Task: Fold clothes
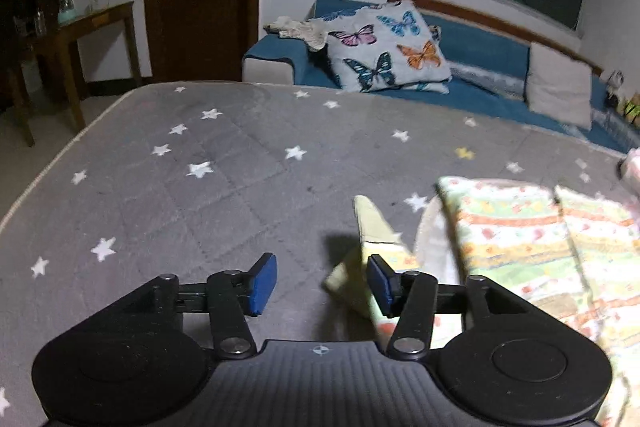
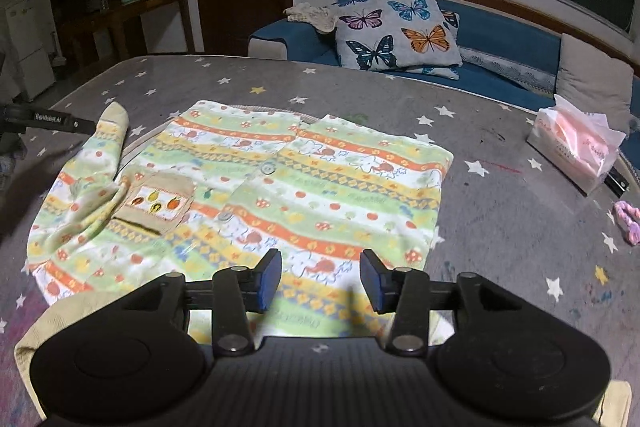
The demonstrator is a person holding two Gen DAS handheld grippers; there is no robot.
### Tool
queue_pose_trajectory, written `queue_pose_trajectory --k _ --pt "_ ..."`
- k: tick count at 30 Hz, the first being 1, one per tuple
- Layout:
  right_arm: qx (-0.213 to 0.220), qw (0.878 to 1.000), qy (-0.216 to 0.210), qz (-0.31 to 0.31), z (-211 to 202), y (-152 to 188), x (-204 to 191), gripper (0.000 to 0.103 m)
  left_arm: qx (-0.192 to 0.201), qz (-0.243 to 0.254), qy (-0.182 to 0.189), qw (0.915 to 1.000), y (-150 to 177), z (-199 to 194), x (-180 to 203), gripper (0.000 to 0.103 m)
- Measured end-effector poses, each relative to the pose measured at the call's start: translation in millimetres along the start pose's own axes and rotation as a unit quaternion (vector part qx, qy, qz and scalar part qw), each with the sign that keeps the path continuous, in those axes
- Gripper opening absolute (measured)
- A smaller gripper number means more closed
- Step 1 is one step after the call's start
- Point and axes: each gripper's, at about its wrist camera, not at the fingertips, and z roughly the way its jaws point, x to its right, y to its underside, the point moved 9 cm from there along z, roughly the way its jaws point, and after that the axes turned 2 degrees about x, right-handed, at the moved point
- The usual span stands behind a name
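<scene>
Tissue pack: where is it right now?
Right wrist view: the tissue pack sits at the right edge of the star-print surface, right of the patterned shirt, with a pink hair tie just in front.

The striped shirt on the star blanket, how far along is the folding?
Done: the striped shirt lies spread on the star blanket, and its sleeve is folded in over the pocket side. In hand: nothing; the left gripper and right gripper are both open, with no cloth pinched. Left: the opposite side and the bottom hem remain unfolded, so most folds are ahead.
</scene>
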Motion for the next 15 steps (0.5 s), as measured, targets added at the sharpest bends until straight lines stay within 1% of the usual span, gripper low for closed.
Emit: queue_pose_trajectory --k 2,4,6,8,9,11,12,13,14,15 --pt "0.001 1.0 -0.003 0.006 -4.4 4.6 -3.3 0.046 0.003 -0.011 0.011 0.9999 -4.8 -1.0 4.5 0.059" --pt "0.001 1.0 -0.005 0.009 -7.1 8.4 -6.1 0.046 0.003 -0.013 0.017 0.9998 -9.4 2.0 11.6 0.059" --pt "0.001 1.0 -0.006 0.012 -9.6 11.8 -8.3 0.046 -0.005 -0.015 0.019 0.9997 -9.5 7.6 17.3 0.059" --pt "0.001 1.0 -0.006 0.014 -11.7 14.5 -9.2 0.046 -0.011 -0.013 0.02 0.9997 -8.2 14.4 20.6 0.057" --pt "0.001 1.0 -0.006 0.016 -13.1 16.0 -9.4 0.046 -0.015 -0.012 0.02 0.9996 -7.6 17.7 22.3 0.054" --pt "0.002 1.0 -0.006 0.019 -15.6 17.7 -8.9 0.046 -0.029 -0.014 0.022 0.9992 -3.6 24.9 22.7 0.016" --pt "0.002 1.0 -0.006 0.019 -16.2 18.1 -8.9 0.046 -0.038 -0.023 0.03 0.9986 -0.1 26.1 21.1 0.01" --pt "0.003 1.0 -0.004 0.019 -16.9 18.7 -8.4 0.046 -0.035 -0.028 0.031 0.9985 1.2 22.8 18.6 0.006" --pt "0.004 1.0 -0.002 0.018 -17.7 19.5 -8.0 0.046 -0.032 -0.032 0.032 0.9984 2.5 19.2 16.0 0.003" --pt "0.005 1.0 0.0 0.018 -18.4 20.2 -7.5 0.046 -0.021 -0.034 0.026 0.9988 2.2 10.8 11.9 0.003"
